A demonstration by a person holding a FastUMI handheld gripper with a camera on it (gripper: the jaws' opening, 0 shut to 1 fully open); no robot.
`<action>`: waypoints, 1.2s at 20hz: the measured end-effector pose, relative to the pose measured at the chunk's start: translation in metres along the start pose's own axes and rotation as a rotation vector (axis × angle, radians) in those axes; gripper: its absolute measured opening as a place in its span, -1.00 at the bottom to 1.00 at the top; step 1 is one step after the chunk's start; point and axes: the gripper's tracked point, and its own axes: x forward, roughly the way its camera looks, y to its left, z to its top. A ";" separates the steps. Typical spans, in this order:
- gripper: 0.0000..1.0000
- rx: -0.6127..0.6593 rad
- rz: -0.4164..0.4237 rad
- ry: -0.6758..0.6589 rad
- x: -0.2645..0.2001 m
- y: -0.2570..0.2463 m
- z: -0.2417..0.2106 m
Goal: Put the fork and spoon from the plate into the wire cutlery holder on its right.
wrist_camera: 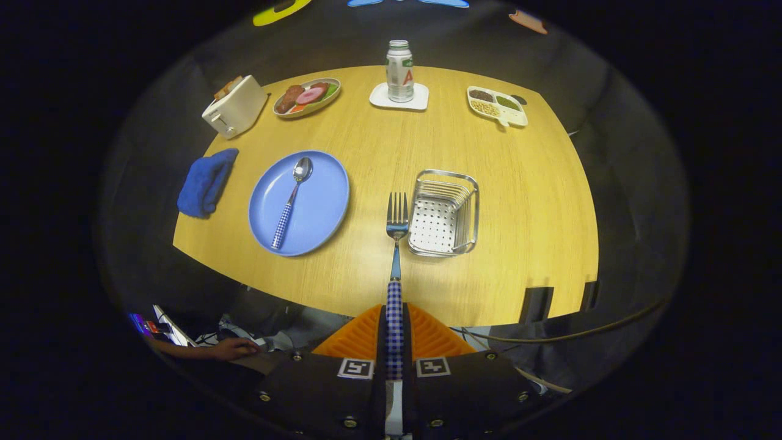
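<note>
1. One of two utensils is in hand — the tongs [394, 342] are clenched on the checked handle of the fork [396, 244], its tines pointing ahead, just left of the wire cutlery holder [444, 212].
2. The spoon [292, 200] lies on the blue plate [321, 208], not yet fetched.
3. Next, I judge: carry the fork right over the holder's rim, tip it in, release.
4. Bare surface [525, 232] surrounds the holder — ample room; near edge lies below the handle.

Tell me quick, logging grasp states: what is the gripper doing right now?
Gripper: jaws closed on the checked handle of the fork, held above the table, tines pointing ahead beside the wire cutlery holder.
</note>
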 end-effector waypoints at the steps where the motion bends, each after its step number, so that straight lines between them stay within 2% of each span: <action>1: -0.78 0.018 0.006 0.014 -0.002 -0.005 -0.001; 5: -0.79 -0.012 -0.022 0.084 -0.005 -0.031 -0.003; 8: -0.78 -0.025 0.000 0.152 -0.003 -0.038 0.004; 17: -0.78 -0.100 -0.021 0.296 0.034 -0.060 0.035; 20: -0.78 -0.081 -0.019 0.290 0.043 -0.062 0.044; 24: -0.66 -0.017 0.033 0.204 0.047 -0.053 0.055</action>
